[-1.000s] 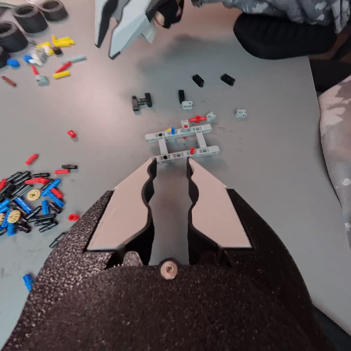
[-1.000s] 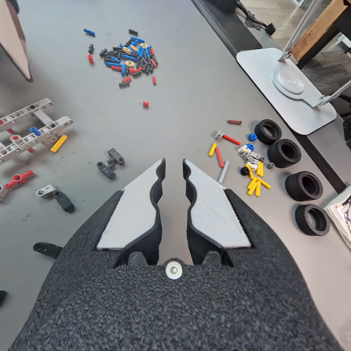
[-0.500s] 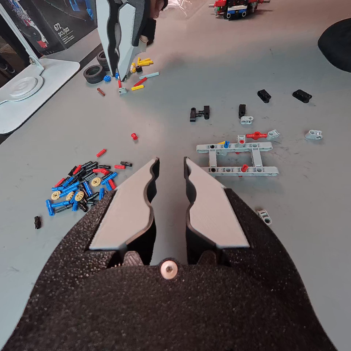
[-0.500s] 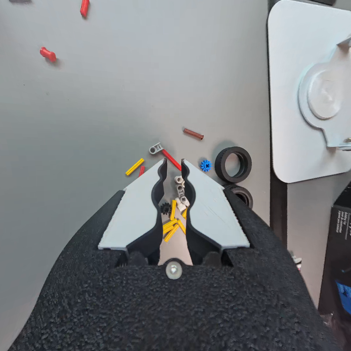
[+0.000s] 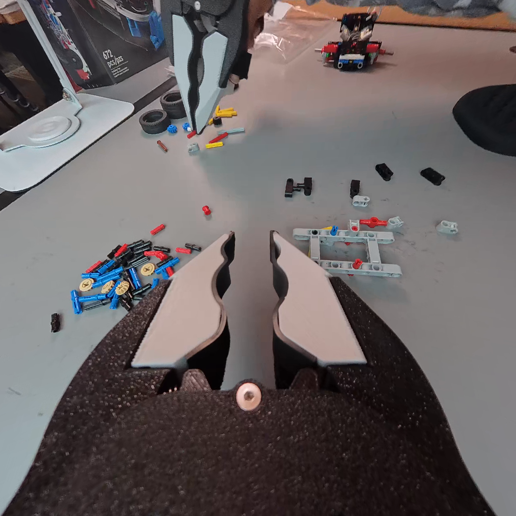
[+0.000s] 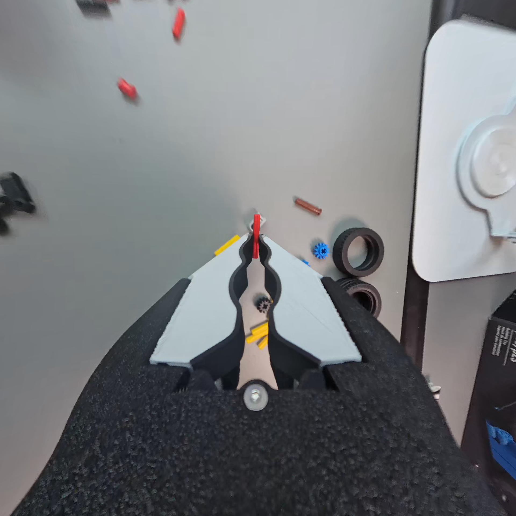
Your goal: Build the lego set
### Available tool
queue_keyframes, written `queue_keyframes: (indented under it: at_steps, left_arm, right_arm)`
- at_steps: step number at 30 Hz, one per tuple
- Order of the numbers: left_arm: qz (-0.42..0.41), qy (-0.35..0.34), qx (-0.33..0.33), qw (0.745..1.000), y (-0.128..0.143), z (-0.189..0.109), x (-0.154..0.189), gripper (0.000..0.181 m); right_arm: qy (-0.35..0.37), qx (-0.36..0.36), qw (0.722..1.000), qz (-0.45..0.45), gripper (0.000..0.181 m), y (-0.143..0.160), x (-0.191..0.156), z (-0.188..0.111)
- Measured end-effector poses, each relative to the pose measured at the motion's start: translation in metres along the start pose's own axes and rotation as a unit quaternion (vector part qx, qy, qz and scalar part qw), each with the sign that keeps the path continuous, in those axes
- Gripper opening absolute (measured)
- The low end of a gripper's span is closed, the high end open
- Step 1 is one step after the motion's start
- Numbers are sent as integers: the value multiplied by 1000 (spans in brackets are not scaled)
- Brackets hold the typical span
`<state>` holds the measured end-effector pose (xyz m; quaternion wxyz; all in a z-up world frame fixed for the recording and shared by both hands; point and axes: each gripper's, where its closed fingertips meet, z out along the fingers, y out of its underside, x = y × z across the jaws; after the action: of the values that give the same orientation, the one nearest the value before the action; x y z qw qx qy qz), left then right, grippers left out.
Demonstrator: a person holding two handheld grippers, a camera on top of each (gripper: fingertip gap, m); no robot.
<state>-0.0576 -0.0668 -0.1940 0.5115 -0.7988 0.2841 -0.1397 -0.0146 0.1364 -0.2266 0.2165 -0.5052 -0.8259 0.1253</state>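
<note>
Judging by the bare grey frame [image 5: 347,252] lying at 2 o'clock of the empty, part-open left gripper [image 5: 252,235], the build was barely begun, while the right gripper [image 6: 256,237] pinched a red axle [image 6: 256,236] over the loose pile.

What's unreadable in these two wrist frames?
- Red axle, right wrist view: lower end hidden between the right gripper fingertips.
- Grey connector, same view: mostly behind the axle.
- Black pieces, same view: blurred, cut by left edge.
- Far model, left wrist view: too small.
</note>
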Motion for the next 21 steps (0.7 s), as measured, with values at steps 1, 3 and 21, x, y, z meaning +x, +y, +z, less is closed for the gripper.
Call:
queue_keyframes:
  at_steps: [1, 3, 21]
  left_arm:
    - [-15, 5, 13, 1000, -5, -2, 0, 24]
    - [-44, 19, 40, 998, -15, -5, 2, 24]
    - [10, 138, 74, 988, -33, -1, 73, 4]
  right_arm:
    - [14, 35, 999, 3, 3, -14, -7, -11]
    - [33, 98, 995, 4, 3, -41, -32, -34]
    - [7, 196, 979, -56, 3, -114, -203, -58]
